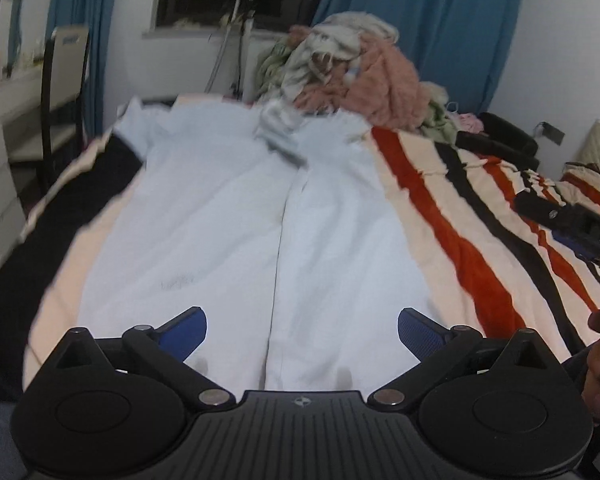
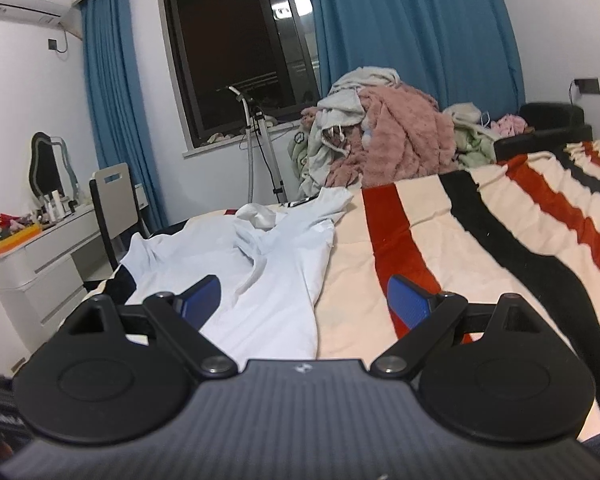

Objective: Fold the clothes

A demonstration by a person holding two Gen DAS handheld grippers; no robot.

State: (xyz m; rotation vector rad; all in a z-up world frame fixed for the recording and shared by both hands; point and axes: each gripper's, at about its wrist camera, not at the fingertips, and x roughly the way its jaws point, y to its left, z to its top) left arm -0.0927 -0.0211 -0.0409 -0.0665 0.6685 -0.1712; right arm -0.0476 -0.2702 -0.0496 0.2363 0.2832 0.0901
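Note:
A white button shirt (image 1: 228, 216) lies spread flat on the striped bed, collar at the far end, front placket running down its middle. My left gripper (image 1: 302, 330) is open and empty, hovering over the shirt's near hem. In the right wrist view the same shirt (image 2: 268, 264) lies ahead and to the left. My right gripper (image 2: 302, 300) is open and empty over the shirt's right edge, one blue pad above the shirt, the other above the blanket. The right gripper's body also shows at the right edge of the left wrist view (image 1: 580, 224).
The bed is covered by a cream blanket with red and black stripes (image 2: 480, 232). A pile of unfolded clothes (image 2: 380, 140) sits at the far end by the blue curtains. A chair (image 2: 114, 204) and white dresser (image 2: 40, 256) stand at left.

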